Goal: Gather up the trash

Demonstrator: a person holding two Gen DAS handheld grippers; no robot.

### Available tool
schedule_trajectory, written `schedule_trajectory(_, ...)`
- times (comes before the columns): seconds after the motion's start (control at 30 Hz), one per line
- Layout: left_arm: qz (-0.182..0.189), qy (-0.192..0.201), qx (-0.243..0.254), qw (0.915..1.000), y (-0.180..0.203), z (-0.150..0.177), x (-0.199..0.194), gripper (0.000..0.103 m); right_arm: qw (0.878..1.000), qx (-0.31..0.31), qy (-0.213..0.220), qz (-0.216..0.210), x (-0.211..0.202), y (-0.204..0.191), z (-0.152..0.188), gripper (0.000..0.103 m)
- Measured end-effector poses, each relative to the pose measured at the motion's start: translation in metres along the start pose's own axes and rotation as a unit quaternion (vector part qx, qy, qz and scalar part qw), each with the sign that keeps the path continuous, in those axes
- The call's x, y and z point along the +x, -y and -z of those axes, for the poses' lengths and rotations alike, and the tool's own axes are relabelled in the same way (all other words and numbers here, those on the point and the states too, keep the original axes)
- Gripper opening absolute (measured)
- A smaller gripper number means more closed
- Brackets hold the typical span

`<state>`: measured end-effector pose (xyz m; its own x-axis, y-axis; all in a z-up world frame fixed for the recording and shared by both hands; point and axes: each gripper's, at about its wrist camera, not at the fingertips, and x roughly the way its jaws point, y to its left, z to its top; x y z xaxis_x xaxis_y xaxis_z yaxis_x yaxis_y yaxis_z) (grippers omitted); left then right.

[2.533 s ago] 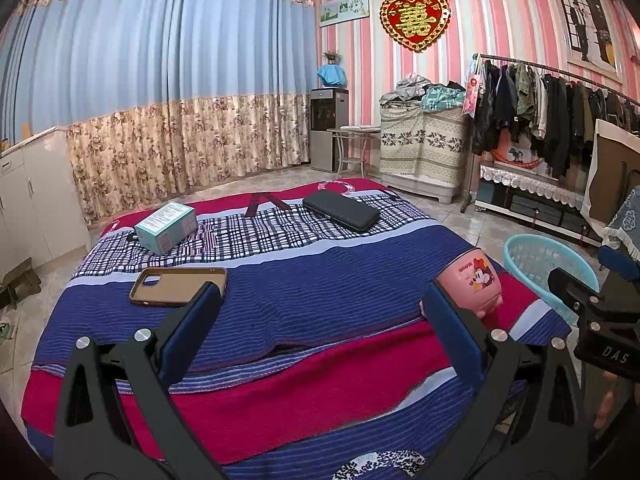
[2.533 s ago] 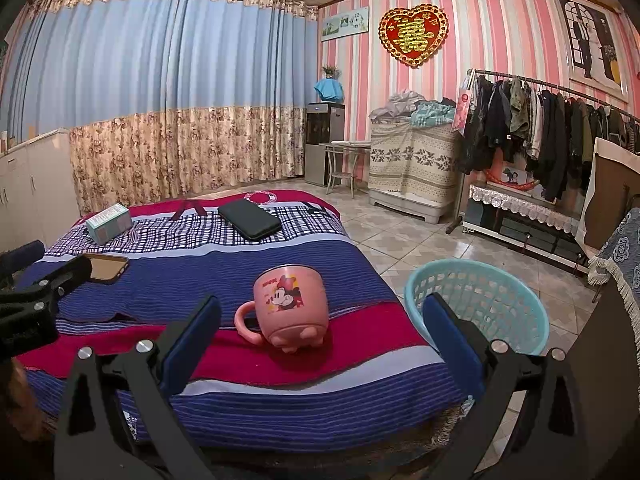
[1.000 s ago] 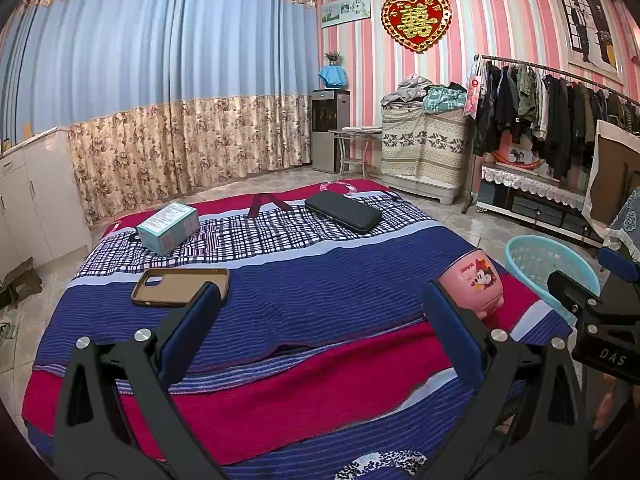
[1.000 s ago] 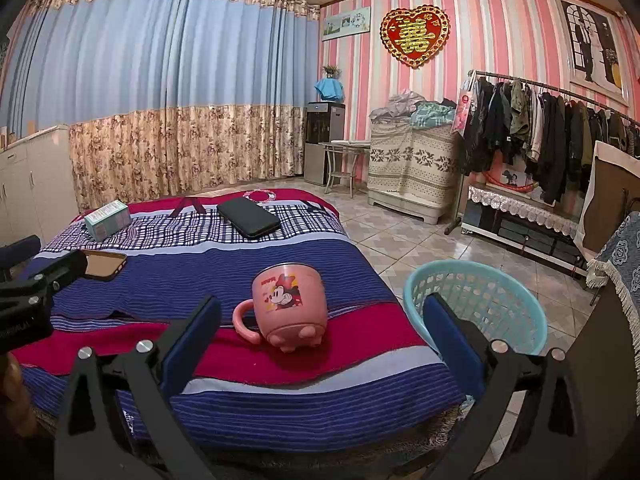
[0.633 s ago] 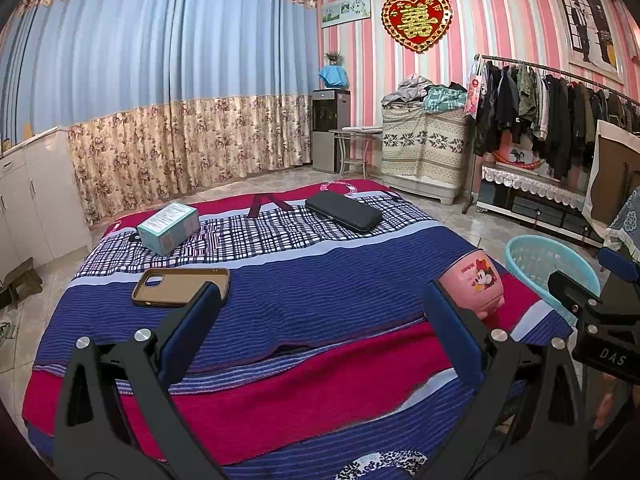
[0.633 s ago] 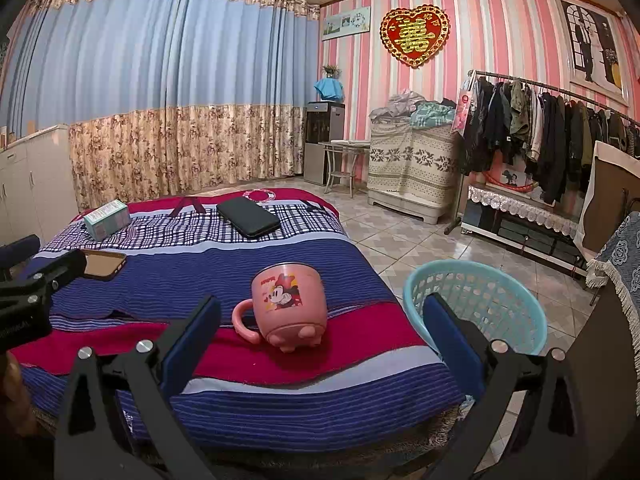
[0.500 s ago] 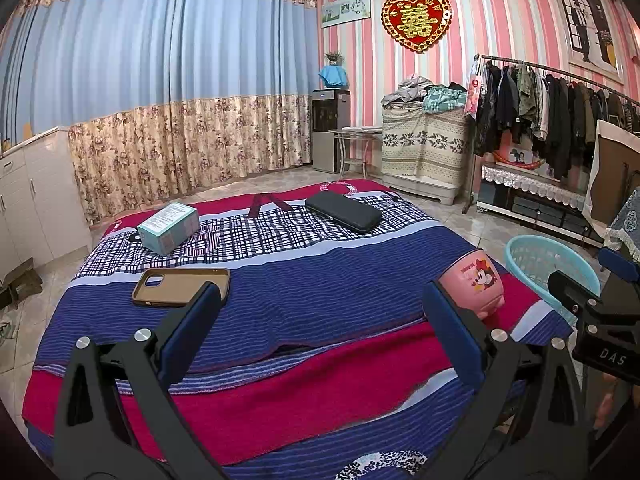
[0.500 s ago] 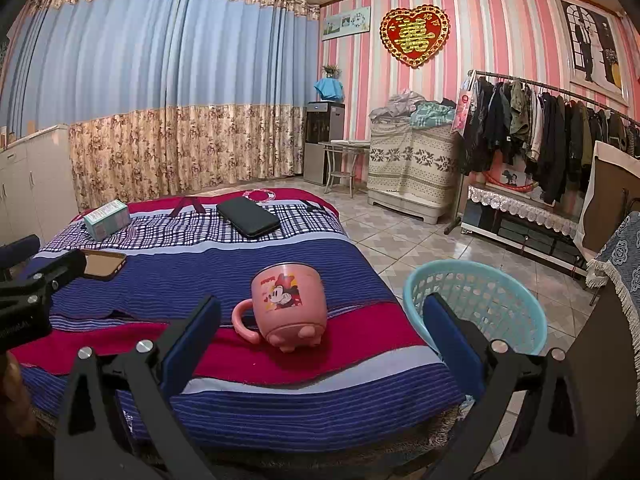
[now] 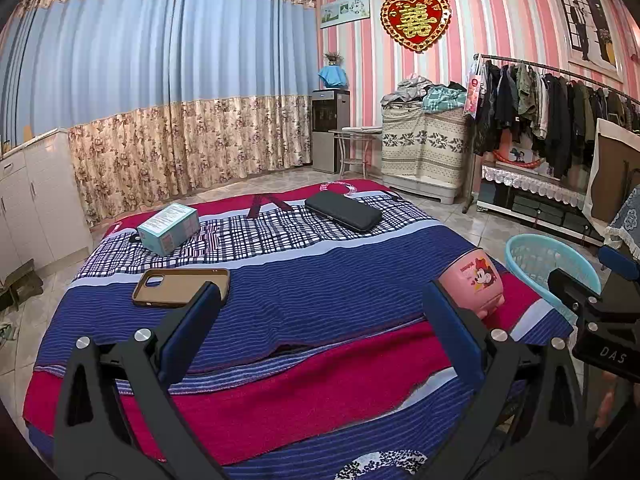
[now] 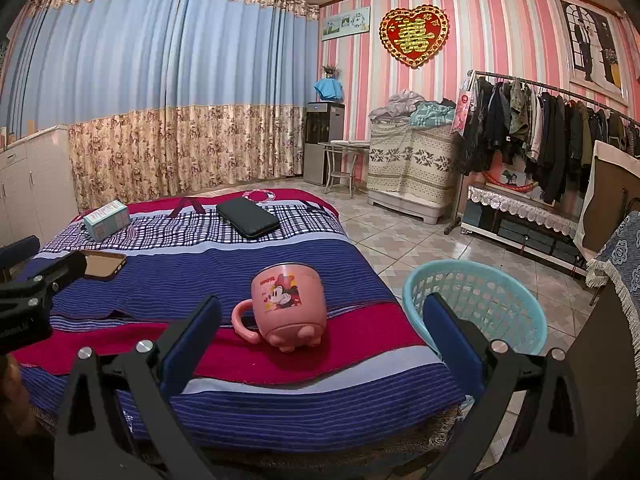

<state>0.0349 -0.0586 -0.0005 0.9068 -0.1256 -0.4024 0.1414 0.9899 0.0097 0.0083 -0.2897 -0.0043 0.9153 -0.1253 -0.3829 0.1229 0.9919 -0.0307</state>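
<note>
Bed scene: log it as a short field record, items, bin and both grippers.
surface: bed with striped blanket
items on bed: pink mug, upright, handle to the camera's left; phone case; small box; black pouch
bin: teal basket on the floor beside the bed, looks empty
left gripper: open, holding nothing
right gripper: open, mug seen between its fingers, not touching

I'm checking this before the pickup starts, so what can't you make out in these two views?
- Light blue basket: its bottom is hidden by its own wall and the right gripper; partly behind the mug in the left view.
- Teal box: print too small.
- Pink mug: handle hidden in the left view.
</note>
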Motion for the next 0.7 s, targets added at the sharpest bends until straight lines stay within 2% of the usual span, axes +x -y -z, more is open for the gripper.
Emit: schedule_trajectory(0.7, 0.001, -0.001, -0.001, 1.0000, 0.0007, -0.0005, -0.0006, 0.098, 1.000, -0.001, 0.000, 0.000, 0.0003, 0.0007, 0.0006, 0.098)
